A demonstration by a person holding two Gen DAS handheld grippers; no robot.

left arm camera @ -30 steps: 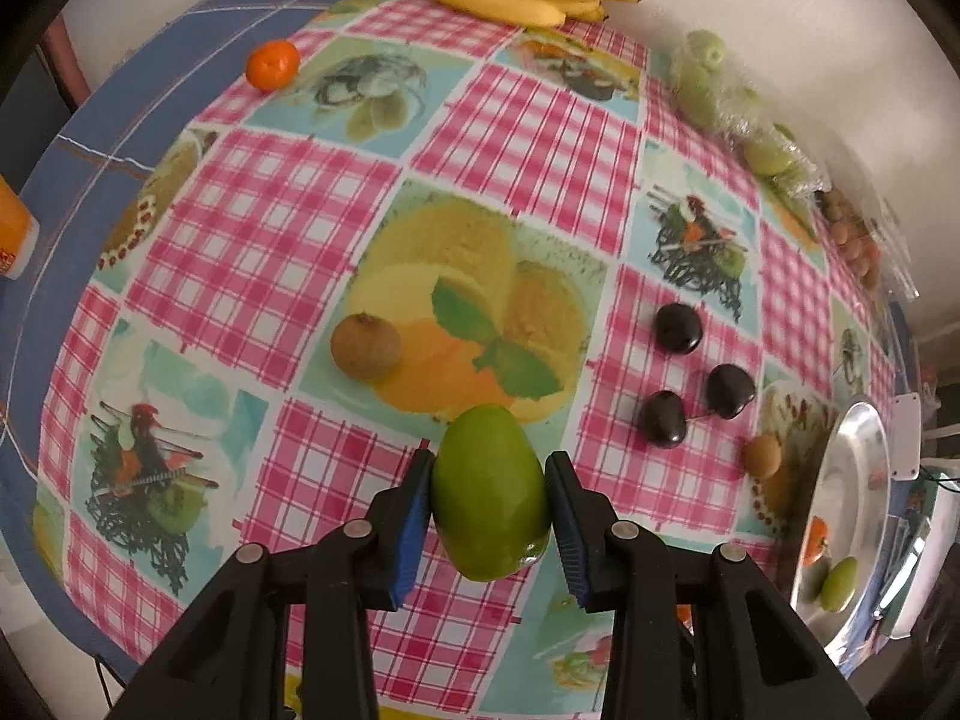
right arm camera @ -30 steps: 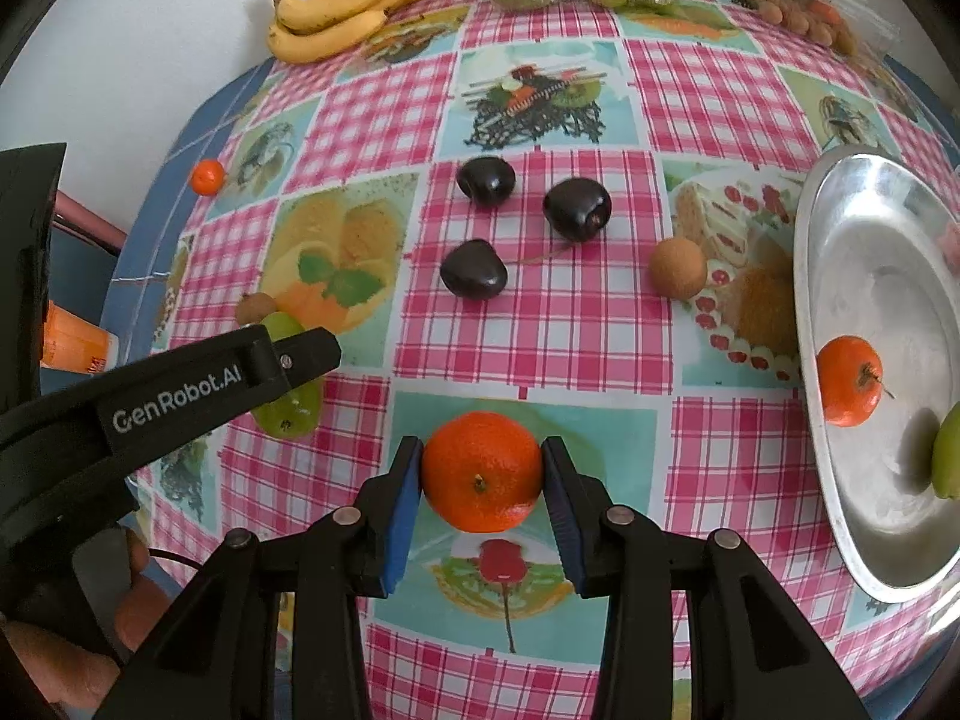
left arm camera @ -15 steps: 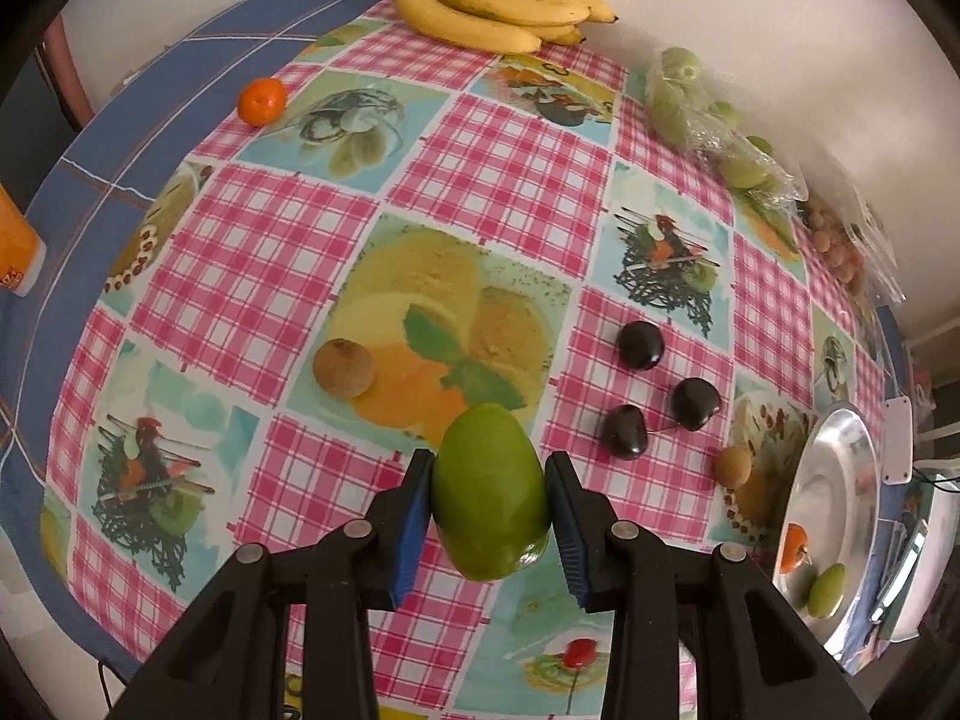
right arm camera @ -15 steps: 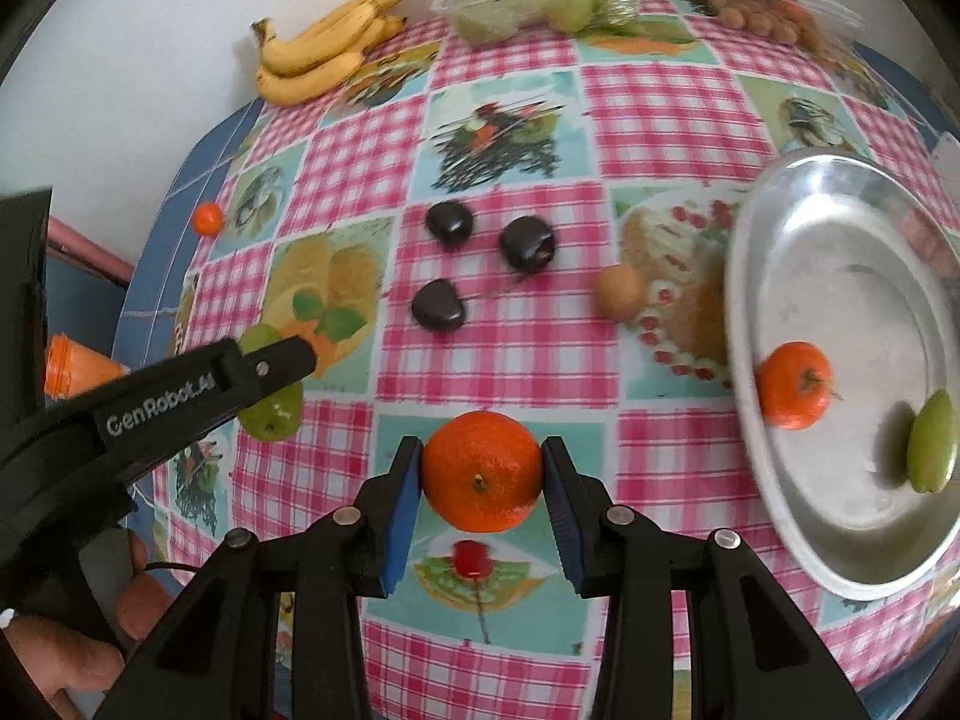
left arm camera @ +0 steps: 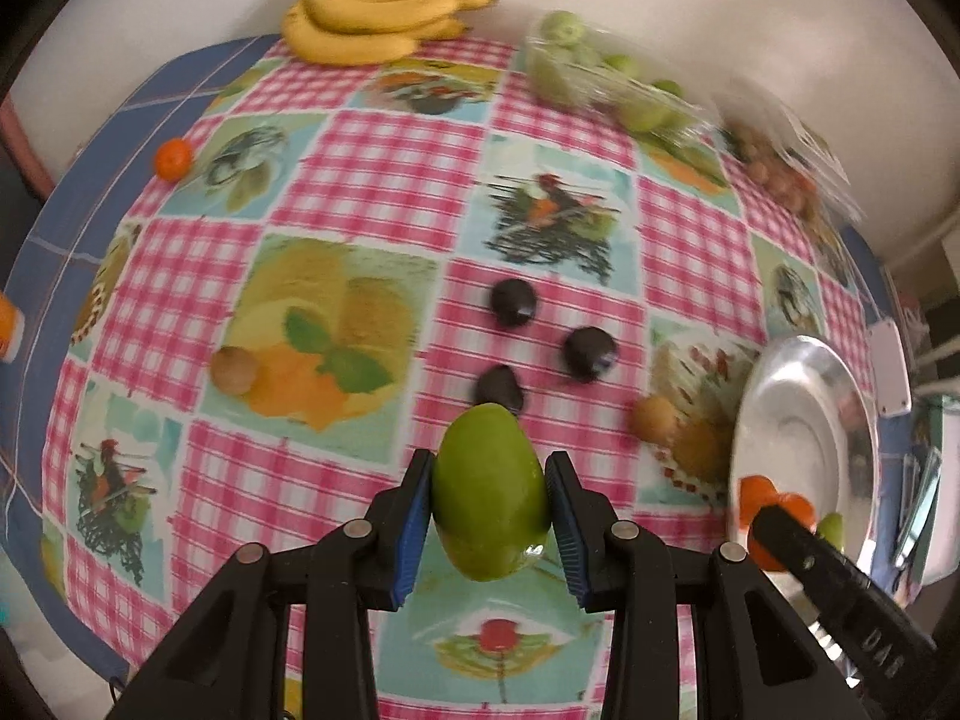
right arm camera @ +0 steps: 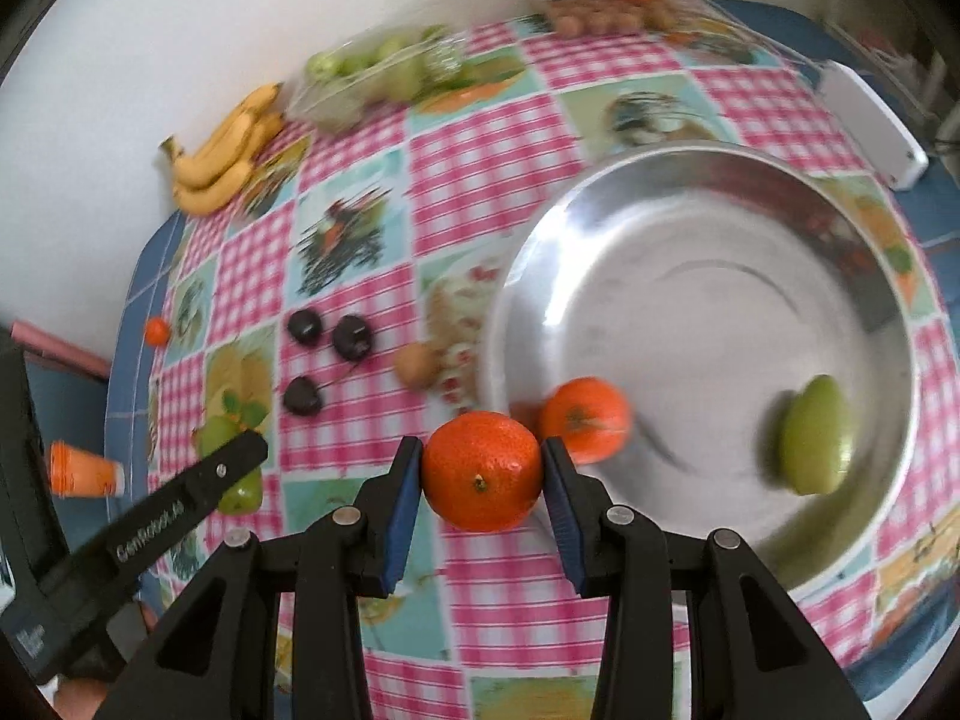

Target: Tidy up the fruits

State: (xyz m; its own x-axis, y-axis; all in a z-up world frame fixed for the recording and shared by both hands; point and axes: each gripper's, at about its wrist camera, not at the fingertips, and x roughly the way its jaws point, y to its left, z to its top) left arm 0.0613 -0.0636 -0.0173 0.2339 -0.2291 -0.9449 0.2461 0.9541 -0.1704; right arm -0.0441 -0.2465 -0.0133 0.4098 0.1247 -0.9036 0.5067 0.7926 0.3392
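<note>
Clamped in the left hand-held gripper (left arm camera: pixel 489 516) a mango (left arm camera: pixel 489 495), in the right hand-held gripper (right arm camera: pixel 480 474) an orange (right arm camera: pixel 482 470), both probably for the tray (right arm camera: pixel 690 180).

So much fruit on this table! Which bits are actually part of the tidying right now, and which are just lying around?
In the job:
- green mango in left gripper
- orange in right gripper
- metal tray, already holding a tangerine and a green fruit

Lying about, untouched for now:
- bananas
- three dark plums
- bagged green fruit
- small orange
</note>
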